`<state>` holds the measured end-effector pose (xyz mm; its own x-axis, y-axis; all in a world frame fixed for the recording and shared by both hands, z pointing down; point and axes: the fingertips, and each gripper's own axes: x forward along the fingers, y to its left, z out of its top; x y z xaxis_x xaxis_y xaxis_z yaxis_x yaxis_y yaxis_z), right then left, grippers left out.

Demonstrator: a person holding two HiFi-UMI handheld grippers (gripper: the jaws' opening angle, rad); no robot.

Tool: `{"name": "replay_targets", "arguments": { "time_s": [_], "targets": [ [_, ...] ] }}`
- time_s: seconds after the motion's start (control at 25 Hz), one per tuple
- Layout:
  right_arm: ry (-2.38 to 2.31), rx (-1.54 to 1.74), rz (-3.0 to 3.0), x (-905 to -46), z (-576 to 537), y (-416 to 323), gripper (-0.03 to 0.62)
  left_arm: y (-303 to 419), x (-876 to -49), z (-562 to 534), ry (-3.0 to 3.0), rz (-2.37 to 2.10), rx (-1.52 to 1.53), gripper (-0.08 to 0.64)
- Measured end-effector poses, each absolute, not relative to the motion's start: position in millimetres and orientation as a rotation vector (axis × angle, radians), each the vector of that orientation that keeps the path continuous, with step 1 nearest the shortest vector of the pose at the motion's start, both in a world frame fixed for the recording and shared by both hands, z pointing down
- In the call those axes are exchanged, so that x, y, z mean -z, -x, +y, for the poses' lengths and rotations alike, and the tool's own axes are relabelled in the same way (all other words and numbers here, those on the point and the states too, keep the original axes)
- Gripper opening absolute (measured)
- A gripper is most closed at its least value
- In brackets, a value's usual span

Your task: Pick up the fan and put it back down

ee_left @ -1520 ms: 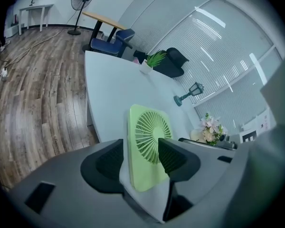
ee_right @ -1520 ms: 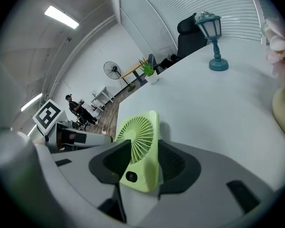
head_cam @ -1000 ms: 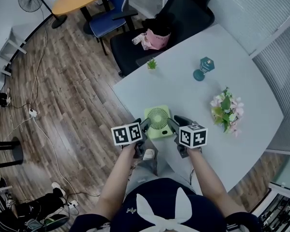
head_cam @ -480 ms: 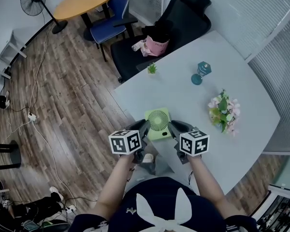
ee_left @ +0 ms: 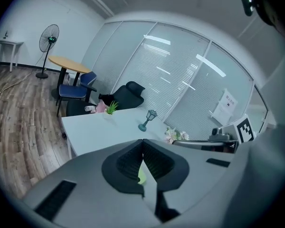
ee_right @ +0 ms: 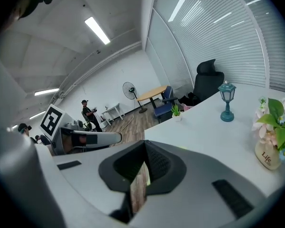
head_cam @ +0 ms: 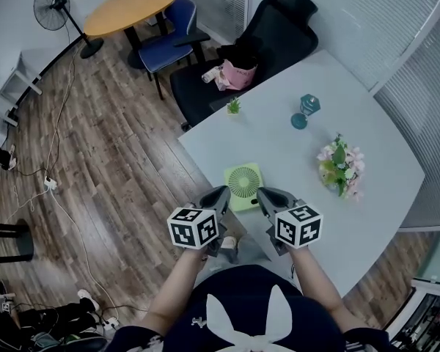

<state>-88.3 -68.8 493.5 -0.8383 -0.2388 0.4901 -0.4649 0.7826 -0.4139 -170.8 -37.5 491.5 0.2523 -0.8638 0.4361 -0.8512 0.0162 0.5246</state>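
The fan (head_cam: pixel 243 184) lies flat, grille up, on the table (head_cam: pixel 367 218), just below frame centre in the head view and close to the table's near edge, w/ nothing touching it. As I read it, the pick-up-and-put-down is either finished or not begun. W/ the fan down and both tools off it I'd guess finished, but the pics alone don't settle that. My left gripper (head_cam: pixel 221 194) sits just below-left of the fan and my right gripper (head_cam: pixel 262 193) just below-right, tips near its lower corners but apart from it. Both sets of jaws have just been closing and are pressed together on nothing — each gripper view shows the pads meeting. My forearms run up from bottom centre, roughly parallel, marker cubes on top, noses tipped a bit down toward the table. Further off, to the upper right — a teal lantern (head_cam: pixel 306 110) and flowers (head_cam: pixel 339 169).
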Motion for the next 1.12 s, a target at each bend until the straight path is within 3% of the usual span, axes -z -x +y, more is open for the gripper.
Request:
{"name": "replay_targets", "arguments": {
  "time_s": [1.12],
  "targets": [
    [-0.668, -0.666, -2.623, -460, -20, 74, 0.002, 152, -454, -4, -2.008, -1.492, 0.012, 0.021]
  ]
}}
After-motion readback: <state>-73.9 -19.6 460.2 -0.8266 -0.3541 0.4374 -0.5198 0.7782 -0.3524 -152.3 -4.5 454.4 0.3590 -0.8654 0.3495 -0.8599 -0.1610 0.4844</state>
